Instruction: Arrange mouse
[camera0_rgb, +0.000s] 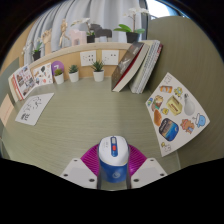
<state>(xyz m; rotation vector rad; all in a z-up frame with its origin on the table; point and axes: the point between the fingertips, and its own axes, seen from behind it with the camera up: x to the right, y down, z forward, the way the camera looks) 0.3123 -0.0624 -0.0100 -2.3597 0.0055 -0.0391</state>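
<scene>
A white mouse (112, 155) with a blue rear and grey scroll wheel sat lengthwise between the fingers (79, 170), nose pointing away across the olive desk (95, 115), magenta pads flanking it.

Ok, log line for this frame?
gripper: shut on small white-and-blue computer mouse | held above olive table | beyond: potted plants, leaning books

gripper (112, 170) with two pale grey angular fingers (76, 170), magenta pads (92, 156) on inner faces

You've got a white-and-blue mouse (112, 158) against magenta pads (92, 160); at one o'clock, a colourful illustrated sheet (176, 110) on olive table (90, 115).
</scene>
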